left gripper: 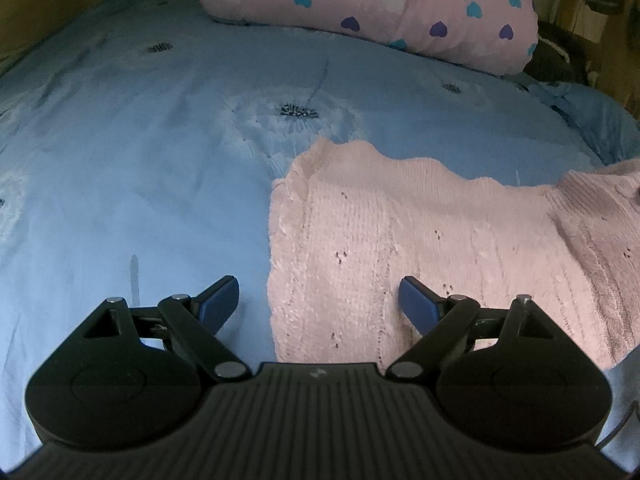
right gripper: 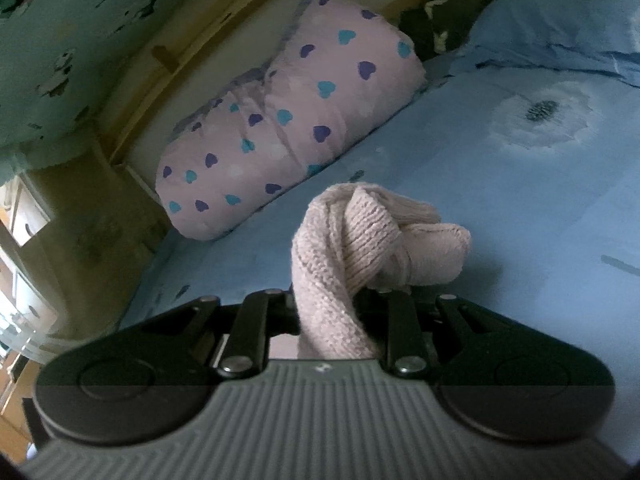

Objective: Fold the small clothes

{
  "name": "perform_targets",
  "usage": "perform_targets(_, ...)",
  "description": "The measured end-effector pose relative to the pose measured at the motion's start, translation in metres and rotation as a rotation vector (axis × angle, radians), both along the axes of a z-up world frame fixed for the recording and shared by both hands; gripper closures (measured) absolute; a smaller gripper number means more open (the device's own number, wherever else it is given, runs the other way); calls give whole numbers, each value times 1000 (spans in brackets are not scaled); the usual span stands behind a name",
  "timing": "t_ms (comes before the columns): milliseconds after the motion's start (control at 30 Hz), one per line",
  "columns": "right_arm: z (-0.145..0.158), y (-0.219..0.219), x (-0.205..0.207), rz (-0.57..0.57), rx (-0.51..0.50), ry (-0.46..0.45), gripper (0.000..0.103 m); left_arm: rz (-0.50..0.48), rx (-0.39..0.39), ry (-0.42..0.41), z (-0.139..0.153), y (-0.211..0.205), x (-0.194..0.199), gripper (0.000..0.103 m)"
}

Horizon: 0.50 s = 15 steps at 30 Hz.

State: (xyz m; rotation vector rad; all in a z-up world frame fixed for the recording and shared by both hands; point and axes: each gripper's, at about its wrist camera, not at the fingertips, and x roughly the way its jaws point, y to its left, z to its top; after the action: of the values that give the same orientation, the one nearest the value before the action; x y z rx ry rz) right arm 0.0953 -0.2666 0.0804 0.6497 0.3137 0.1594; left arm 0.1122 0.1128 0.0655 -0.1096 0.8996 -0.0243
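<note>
Partly pink knit [right gripper: 340, 264] between right tongs [right gripper: 332, 300] — bunched, pinched.

heart-print pillow [left gripper: 368, 4] on blue bedsheet [left gripper: 140, 160]

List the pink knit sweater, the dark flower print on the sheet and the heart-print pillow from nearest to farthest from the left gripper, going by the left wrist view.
From the left gripper:
1. Pink knit sweater, right under it, spreading right.
2. Dark flower print, mid-bed on the blue sheet.
3. Heart-print pillow, at the far end.

Pale pink knit garment [left gripper: 400, 232] lies spread on the bed, one end lifted.
</note>
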Motion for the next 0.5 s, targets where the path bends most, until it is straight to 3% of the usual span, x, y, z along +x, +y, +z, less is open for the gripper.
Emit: perform_targets(500, 46, 102, 24, 92, -157, -27, 79, 72, -15, -24, 12, 30, -6, 13)
